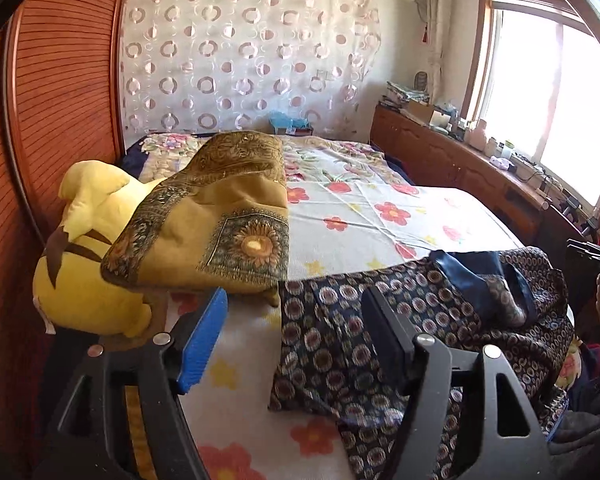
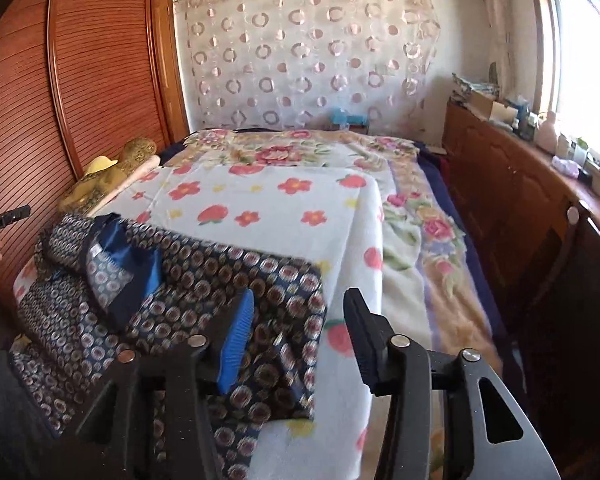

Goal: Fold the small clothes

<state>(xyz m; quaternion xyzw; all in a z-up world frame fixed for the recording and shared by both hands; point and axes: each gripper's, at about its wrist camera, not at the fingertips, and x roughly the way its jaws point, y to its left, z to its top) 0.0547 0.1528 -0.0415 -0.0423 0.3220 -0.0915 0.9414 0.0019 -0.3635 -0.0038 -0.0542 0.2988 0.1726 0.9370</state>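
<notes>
Step in hand, as I judge it: approach before the first fold. Dark patterned garment (image 1: 400,320) lies rumpled on the flowered bedspread (image 1: 360,216). Left gripper (image 1: 296,344) open, holding nothing; garment just ahead and right of its fingers. Right gripper (image 2: 300,340) open, empty; the garment's corner seems to lie under its left finger, contact unclear. Next: grasp two edges, spread flat.

One dark patterned garment (image 1: 400,320); one mustard paisley cloth (image 1: 220,216); one yellow plush toy (image 1: 84,272); one floral blanket (image 2: 284,208); two grippers.
</notes>
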